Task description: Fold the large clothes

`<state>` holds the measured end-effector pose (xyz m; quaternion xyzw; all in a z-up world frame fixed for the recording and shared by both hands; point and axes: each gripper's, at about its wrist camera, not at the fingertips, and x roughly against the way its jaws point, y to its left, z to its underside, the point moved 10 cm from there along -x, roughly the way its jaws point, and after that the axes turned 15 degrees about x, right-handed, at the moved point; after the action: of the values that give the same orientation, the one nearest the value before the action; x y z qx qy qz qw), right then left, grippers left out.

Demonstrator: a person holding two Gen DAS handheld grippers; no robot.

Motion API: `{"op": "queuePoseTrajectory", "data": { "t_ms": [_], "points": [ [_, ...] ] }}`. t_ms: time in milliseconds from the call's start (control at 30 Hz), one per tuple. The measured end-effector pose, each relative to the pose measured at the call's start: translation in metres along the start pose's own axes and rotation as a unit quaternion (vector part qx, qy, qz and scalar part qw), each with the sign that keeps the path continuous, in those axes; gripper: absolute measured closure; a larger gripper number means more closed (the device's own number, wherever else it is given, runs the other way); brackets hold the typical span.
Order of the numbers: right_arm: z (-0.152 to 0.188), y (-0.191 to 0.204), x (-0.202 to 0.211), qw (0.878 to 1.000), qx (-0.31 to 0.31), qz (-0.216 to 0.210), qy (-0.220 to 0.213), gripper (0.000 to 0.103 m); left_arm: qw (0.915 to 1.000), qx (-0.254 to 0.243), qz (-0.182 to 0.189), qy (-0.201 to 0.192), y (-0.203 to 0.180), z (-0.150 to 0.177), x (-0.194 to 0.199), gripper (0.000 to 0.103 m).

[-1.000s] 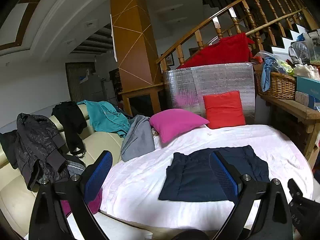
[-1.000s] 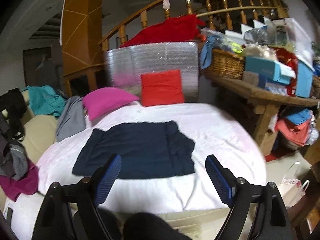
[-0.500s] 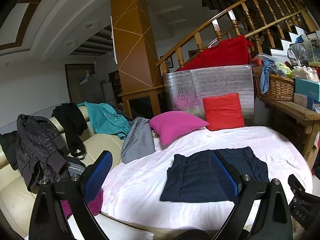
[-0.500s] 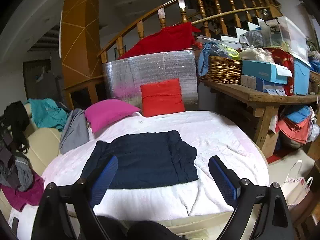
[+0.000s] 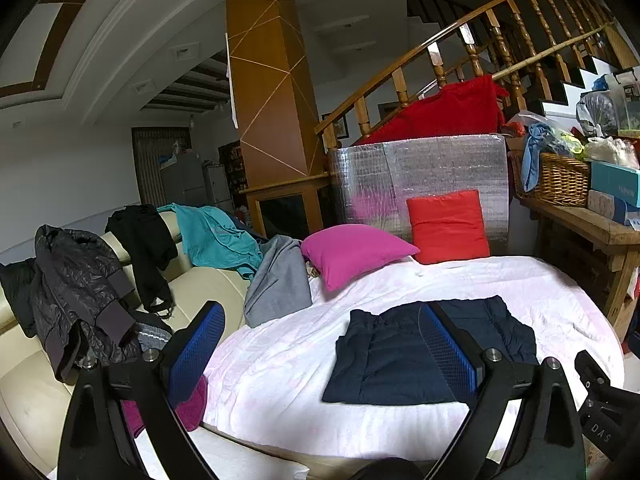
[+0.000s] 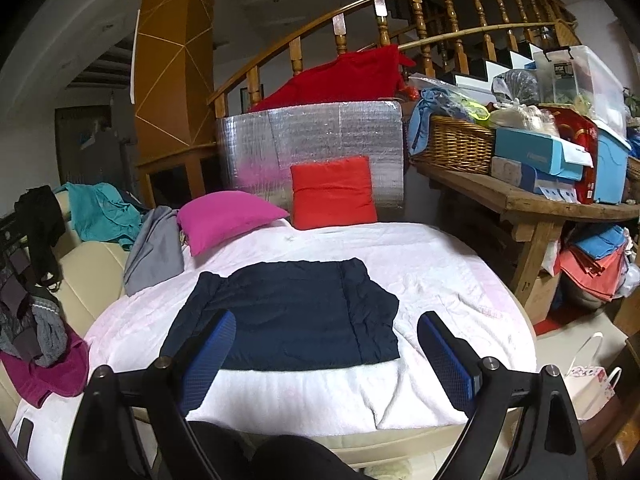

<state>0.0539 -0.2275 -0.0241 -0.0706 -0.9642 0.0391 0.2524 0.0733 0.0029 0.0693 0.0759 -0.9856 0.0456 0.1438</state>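
A dark navy garment lies folded into a flat rectangle on the white-covered round table; the left wrist view shows the navy garment right of centre. My left gripper is open and held back from the table edge, empty. My right gripper is open too, hovering in front of the garment's near edge with nothing between its blue pads. Part of the right gripper's body shows at the lower right of the left wrist view.
A magenta pillow and a red pillow lie at the table's far side. Several clothes are draped over the cream sofa on the left: black jacket, teal garment, grey garment. A cluttered wooden bench stands right.
Both grippers have pulled back and risen slightly from the table; the navy garment stays flat and unmoved. Both stayed open.
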Motion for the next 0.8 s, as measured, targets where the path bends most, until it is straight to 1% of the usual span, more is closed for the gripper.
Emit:
{"op": "queuePoseTrajectory", "data": {
  "t_ms": [800],
  "points": [
    [-0.0039, 0.0034, 0.0022, 1.0, 0.003, -0.004, -0.005, 0.009, 0.9999, 0.011, 0.005, -0.001, 0.0049, 0.0004, 0.0063, 0.006]
  ]
}}
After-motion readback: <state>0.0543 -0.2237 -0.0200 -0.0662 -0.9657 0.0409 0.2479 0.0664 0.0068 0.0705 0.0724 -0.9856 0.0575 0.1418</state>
